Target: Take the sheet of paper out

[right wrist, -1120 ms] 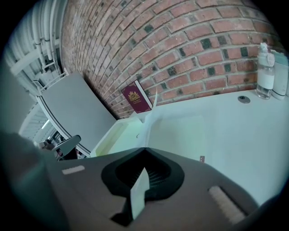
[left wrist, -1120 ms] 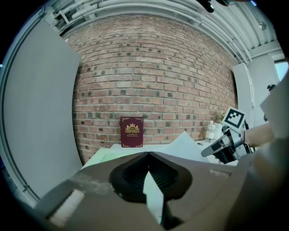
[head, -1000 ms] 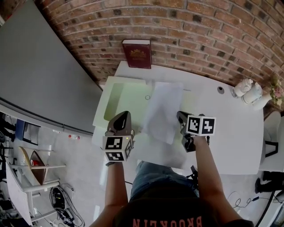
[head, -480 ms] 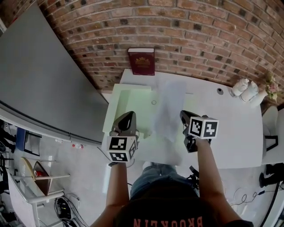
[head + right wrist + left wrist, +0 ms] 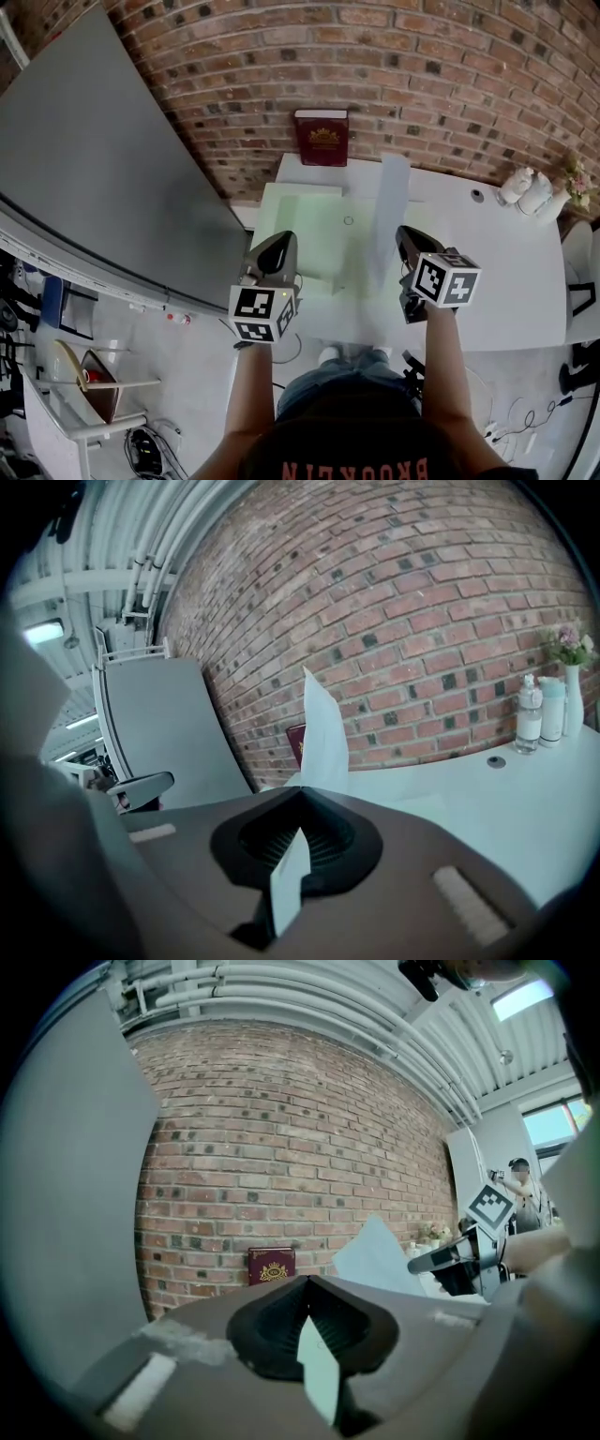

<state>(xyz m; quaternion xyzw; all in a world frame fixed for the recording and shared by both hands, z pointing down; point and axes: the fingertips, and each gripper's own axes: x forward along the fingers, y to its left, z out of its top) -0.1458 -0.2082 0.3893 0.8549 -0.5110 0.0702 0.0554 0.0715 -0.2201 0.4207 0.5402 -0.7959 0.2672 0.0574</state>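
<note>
A pale green folder (image 5: 302, 230) lies open on the white table (image 5: 511, 272). My left gripper (image 5: 283, 242) is shut on the folder's near edge, and a green strip (image 5: 321, 1377) shows pinched between its jaws. The white sheet of paper (image 5: 393, 211) is lifted off the folder and stands nearly edge-on in the head view. My right gripper (image 5: 406, 234) is shut on the sheet's near corner (image 5: 291, 892), and the rest of the sheet rises ahead of it (image 5: 324, 738). The sheet (image 5: 377, 1255) and the right gripper (image 5: 459, 1260) also show in the left gripper view.
A dark red book (image 5: 322, 138) leans on the brick wall behind the folder. White bottles (image 5: 523, 189) and a flower vase (image 5: 570, 682) stand at the table's far right, near a round grommet (image 5: 478, 196). A big grey panel (image 5: 94, 159) stands to the left.
Both grippers have risen. The sheet, which lay across the folder, has been lifted by the right gripper and now stands up almost edge-on, over to the right of the folder.
</note>
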